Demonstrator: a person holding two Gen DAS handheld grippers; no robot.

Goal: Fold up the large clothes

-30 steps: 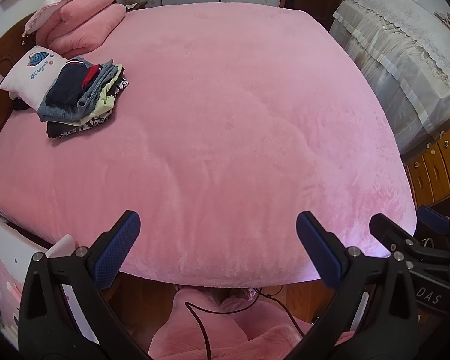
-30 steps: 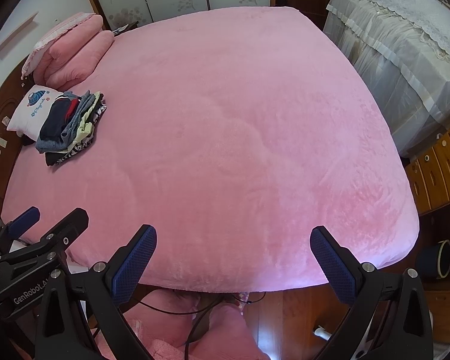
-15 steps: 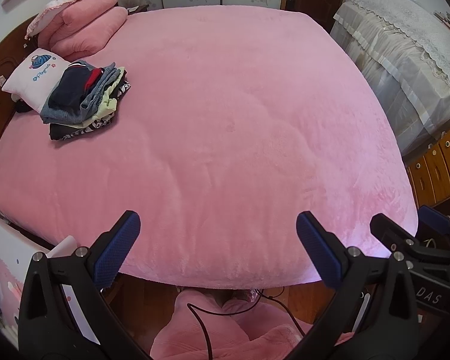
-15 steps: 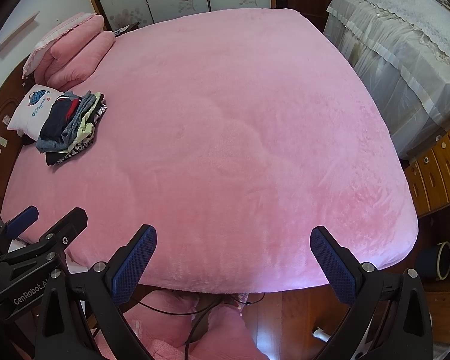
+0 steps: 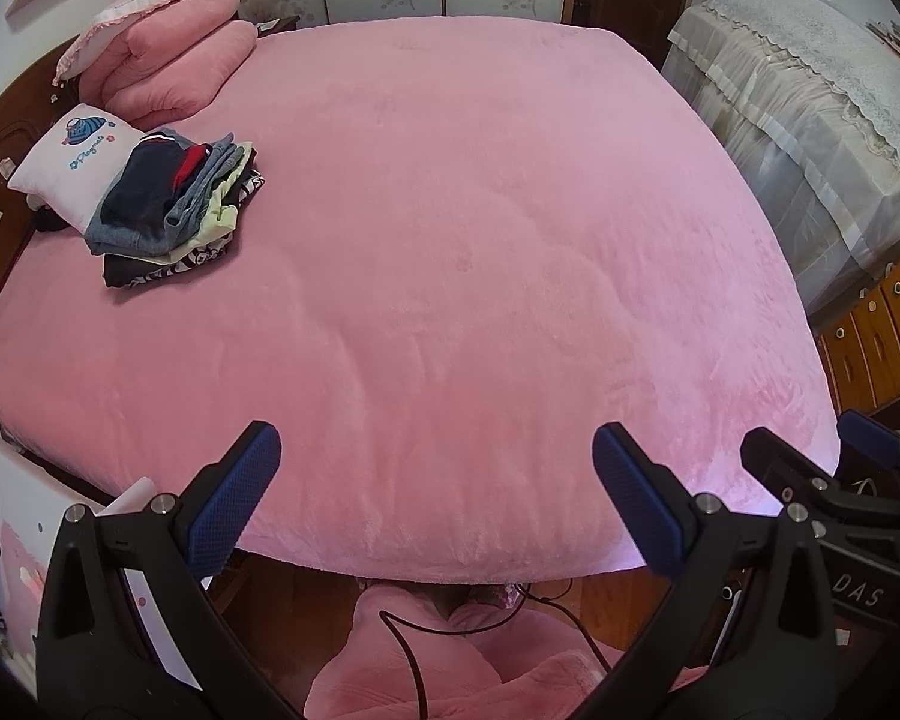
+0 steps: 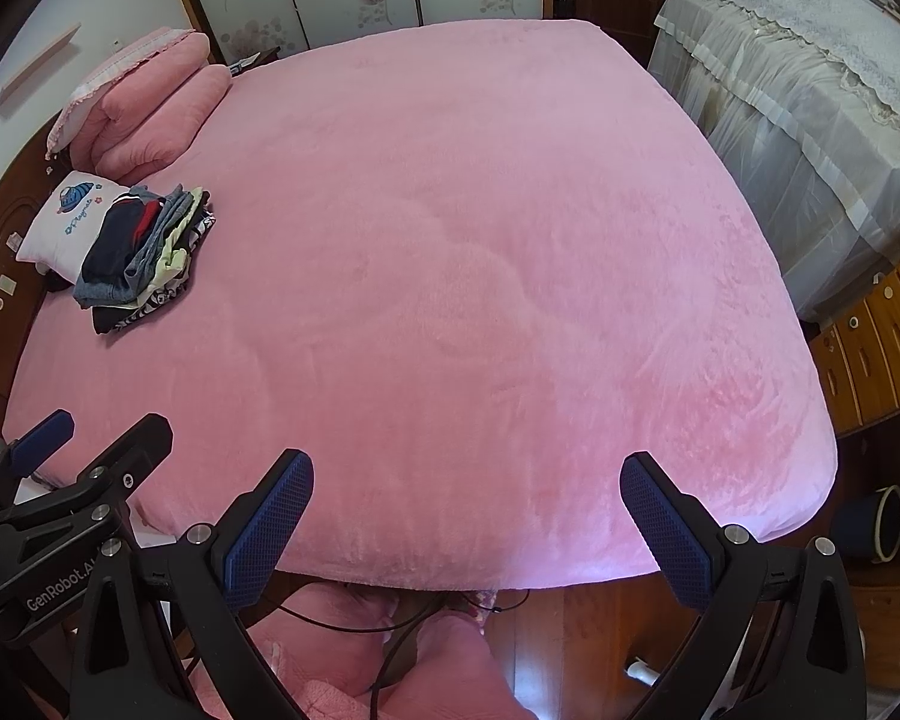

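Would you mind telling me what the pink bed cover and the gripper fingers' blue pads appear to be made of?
The pink bed cover looks like plush fleece: a matte, fuzzy nap with soft brushed streaks. The blue pads on the left gripper fingers look like rubber or soft plastic, judging by their fine grid texture; which one is unclear. The finger bodies seem matte black plastic.

The left gripper (image 5: 435, 495) is being held wide apart, gripping nothing, above the near edge of the pink bed (image 5: 480, 240). A pile of folded clothes (image 5: 174, 204) is being supported by a white pillow (image 5: 69, 171) at far left.
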